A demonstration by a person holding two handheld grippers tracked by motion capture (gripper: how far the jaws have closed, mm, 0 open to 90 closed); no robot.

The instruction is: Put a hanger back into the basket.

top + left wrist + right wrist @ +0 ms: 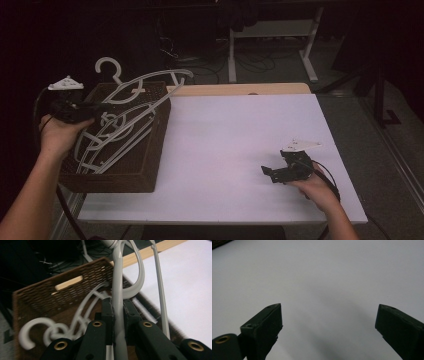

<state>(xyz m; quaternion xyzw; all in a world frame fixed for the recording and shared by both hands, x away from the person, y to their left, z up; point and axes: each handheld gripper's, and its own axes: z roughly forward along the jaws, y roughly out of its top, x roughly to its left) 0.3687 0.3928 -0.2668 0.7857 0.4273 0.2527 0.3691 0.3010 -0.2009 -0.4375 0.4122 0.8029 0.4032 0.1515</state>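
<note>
Your left hand-held gripper [102, 108] sits at 9 o'clock on the high view, over the brown wicker basket [150, 150]. Its jaws are clamped on a white plastic hanger [145, 82], pinching 1 thin bar of it. In the left gripper view that hanger [117, 285] runs straight up between the 2 black pads, touching both, tilted up out of the basket [45, 290]. The hanger's far end pokes past the basket rim toward 12 o'clock. More white hangers [107, 137] lie stacked inside the basket, at 6 o'clock from the held one; cannot tell how many. 1 hook [107, 65] sticks up above the basket's back wall at 11 o'clock. The basket sits on the left edge of the white worktop [240, 140], overhanging it a bit.

Your right hand-held gripper [267, 172] is at 4 o'clock on the worktop, well apart from the basket, low near the surface. Its jaws stand wide apart, nothing between them. The right gripper view shows bare worktop [324, 277] between the 2 pads, with a sliver of the basket [219, 243] at 10 o'clock.
</note>
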